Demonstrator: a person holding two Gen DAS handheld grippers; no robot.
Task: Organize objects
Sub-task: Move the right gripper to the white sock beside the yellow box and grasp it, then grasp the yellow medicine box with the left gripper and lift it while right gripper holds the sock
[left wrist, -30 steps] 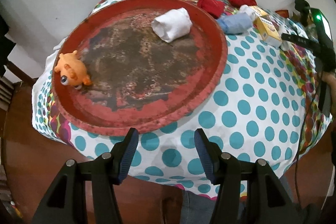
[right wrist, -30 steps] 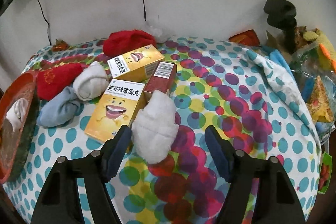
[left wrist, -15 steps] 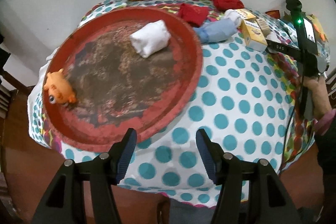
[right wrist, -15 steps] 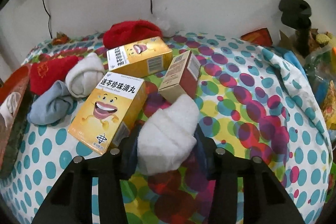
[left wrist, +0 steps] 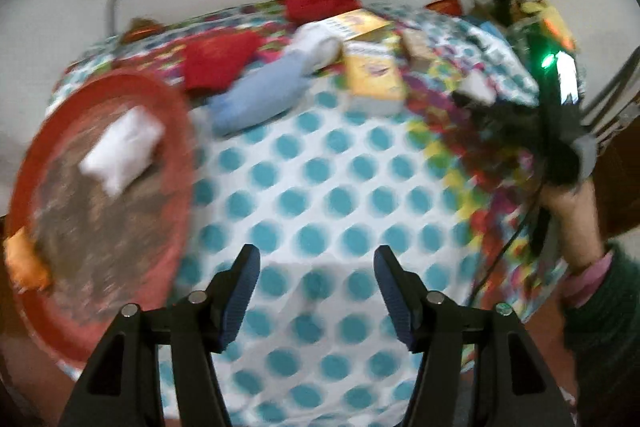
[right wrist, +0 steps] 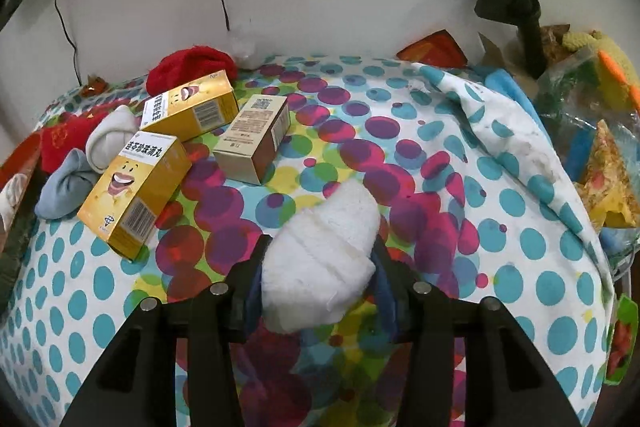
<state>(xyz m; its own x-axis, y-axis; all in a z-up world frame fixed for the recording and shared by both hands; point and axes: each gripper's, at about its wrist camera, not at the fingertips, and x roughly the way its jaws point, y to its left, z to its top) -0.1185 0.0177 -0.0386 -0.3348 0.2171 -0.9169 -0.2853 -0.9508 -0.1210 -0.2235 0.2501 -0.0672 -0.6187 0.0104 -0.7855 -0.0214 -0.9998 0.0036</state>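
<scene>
Since one second ago the right claw (right wrist: pixel 318 267) has gone from wide apart around the white sock (right wrist: pixel 320 259) to clamped on it, and the sock now sits squeezed between the two fingers, with its far end sticking out over the tabletop (right wrist: pixel 520 247). It seems a little raised from the cloth, but this I cannot tell for sure. Beside it, on the left, the near yellow box (right wrist: pixel 134 189), the far yellow box (right wrist: pixel 190 107) and the brown box (right wrist: pixel 254 139) lie apart from the sock, so nothing else is caught in the grip. Meanwhile the left claw (left wrist: pixel 316 293) has swung to the right: the red tray (left wrist: pixel 176 115) that filled its view is now at the left edge, and the picture is blurred from the motion. Its fingers are apart and hold nothing, over the dotted cloth near the front edge. On the tray another white sock (left wrist: pixel 122 151) and an orange toy (left wrist: pixel 26 263) already lie. I judge that the pick is done and the carry to the tray, far on the left, is the next step; the soft sock could slip if the grip is loose.
</scene>
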